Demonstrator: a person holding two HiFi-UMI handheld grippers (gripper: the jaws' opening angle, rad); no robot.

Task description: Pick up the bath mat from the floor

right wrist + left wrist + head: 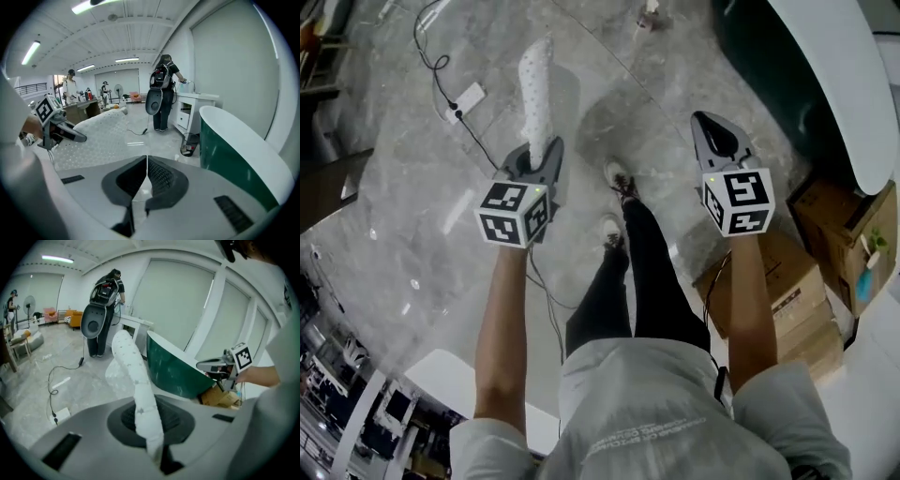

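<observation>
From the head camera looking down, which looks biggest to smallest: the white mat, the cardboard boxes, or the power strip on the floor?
1. cardboard boxes
2. bath mat, though it is held up nearer the camera, which flatters its size
3. power strip

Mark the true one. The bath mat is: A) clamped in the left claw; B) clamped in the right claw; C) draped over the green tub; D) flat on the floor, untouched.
A: the left claw is shut on the white bath mat; the right claw is shut, empty.
</observation>
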